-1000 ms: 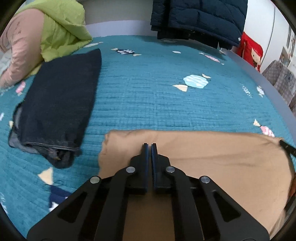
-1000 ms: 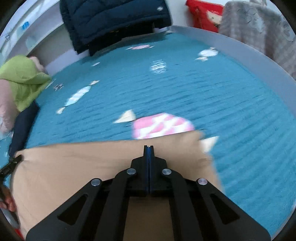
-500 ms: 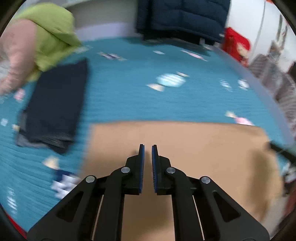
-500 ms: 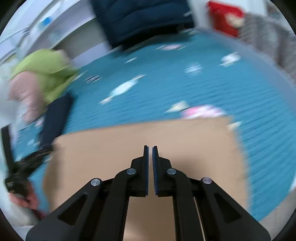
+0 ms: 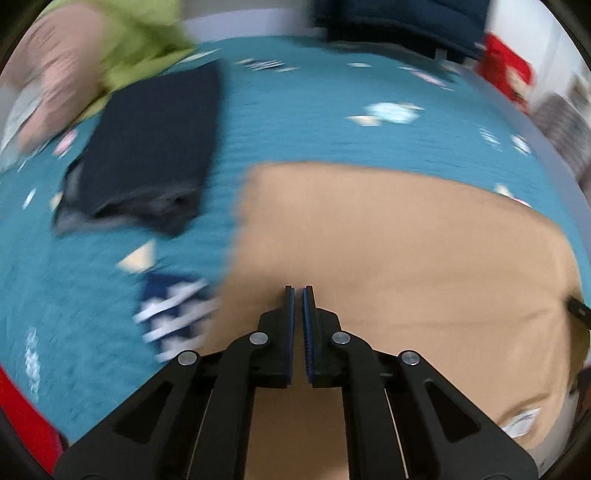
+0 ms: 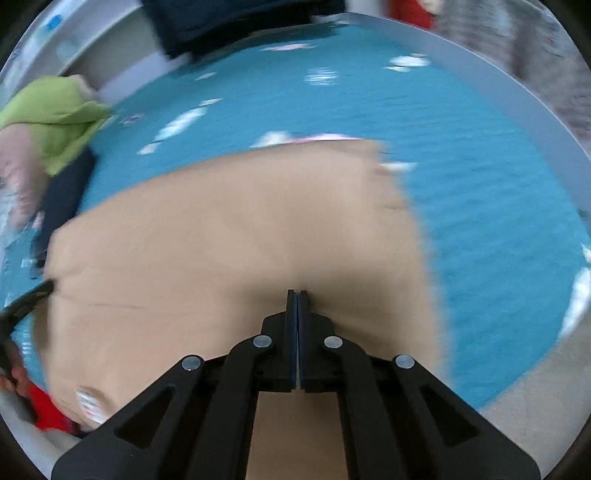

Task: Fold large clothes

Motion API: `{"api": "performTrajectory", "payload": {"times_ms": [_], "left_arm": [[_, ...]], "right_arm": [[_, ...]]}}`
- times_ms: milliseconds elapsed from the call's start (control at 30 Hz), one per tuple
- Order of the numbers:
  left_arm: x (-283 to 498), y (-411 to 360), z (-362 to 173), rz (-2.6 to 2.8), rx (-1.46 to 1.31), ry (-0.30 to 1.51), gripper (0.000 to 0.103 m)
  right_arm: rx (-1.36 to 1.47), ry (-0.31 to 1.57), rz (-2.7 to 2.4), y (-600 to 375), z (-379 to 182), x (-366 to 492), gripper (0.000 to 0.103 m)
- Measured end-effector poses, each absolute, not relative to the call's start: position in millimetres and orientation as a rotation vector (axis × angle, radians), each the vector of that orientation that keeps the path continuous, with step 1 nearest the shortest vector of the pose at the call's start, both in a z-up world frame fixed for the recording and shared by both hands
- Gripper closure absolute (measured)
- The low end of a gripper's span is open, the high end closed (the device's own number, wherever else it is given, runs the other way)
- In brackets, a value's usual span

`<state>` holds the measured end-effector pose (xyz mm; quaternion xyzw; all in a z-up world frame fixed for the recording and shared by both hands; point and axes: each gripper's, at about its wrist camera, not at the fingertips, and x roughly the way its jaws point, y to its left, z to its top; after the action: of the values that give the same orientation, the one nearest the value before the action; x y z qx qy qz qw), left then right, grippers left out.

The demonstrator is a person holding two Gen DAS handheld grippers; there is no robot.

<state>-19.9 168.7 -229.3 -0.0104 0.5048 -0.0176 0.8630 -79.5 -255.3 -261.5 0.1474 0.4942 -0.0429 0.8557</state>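
Note:
A tan garment (image 5: 406, 240) lies folded flat on the teal bedspread (image 5: 314, 122). My left gripper (image 5: 298, 290) hovers over the garment's near left part, its blue pads a sliver apart with nothing pinched between them. In the right wrist view the same tan garment (image 6: 240, 240) fills the middle. My right gripper (image 6: 297, 292) is over its near right part, and its jaws are closing, pads now together with no cloth seen between them. Each view catches the other gripper's black tip at the garment's side edge. Both views are motion-blurred.
A folded dark garment (image 5: 155, 140) lies left of the tan one, with a green jacket (image 5: 140, 40) and pink clothing (image 5: 48, 92) behind it. A dark coat (image 5: 399, 18) hangs at the back. The bed's grey edge (image 6: 517, 92) runs along the right.
Both grippers have drawn back toward the near side, so more of the tan garment shows ahead of them. The right jaws parted slightly half a second ago and are together again.

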Motion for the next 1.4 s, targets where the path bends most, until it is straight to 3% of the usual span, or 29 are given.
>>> {"api": "performTrajectory", "payload": {"times_ms": [133,167,233,400,600,667,967,1100,1400], "left_arm": [[-29.8,209.9,-241.5,0.105,-0.015,1.133,0.096],[-31.8,215.5,-238.3,0.101,-0.052,1.141,0.095],[-41.3,216.4,-222.2,0.073,-0.092,1.103,0.095],[-56.0,163.3,-191.8,-0.167,-0.077,1.048,0.095],[-77.7,87.1,-216.7,-0.467,0.090,1.164,0.095],[-83.7,83.6,-228.9,-0.479,0.107,1.225,0.096],[-88.6,152.7,-231.5,-0.265,0.064,1.246,0.095],[-82.7,171.6,-247.3,-0.233,-0.023,1.249,0.096],[-91.4,156.9,-212.3,-0.187,0.090,1.155,0.095]], "right_arm": [[0.317,1.028,-0.157,-260.0,-245.9,-89.9,0.103],[0.323,1.014,-0.130,-252.7,-237.8,-90.8,0.097],[0.354,0.978,-0.026,-232.5,-217.3,-93.0,0.097],[0.343,1.054,0.311,-153.6,-205.1,-87.1,0.097],[0.329,1.281,0.441,-107.9,-254.3,-91.8,0.097],[0.333,1.331,0.389,-117.9,-266.3,-94.2,0.103],[0.361,1.255,-0.021,-232.3,-254.3,-115.9,0.103],[0.472,1.232,-0.028,-251.4,-283.7,-112.8,0.103],[0.323,1.192,0.018,-225.9,-226.8,-107.7,0.097]]}}
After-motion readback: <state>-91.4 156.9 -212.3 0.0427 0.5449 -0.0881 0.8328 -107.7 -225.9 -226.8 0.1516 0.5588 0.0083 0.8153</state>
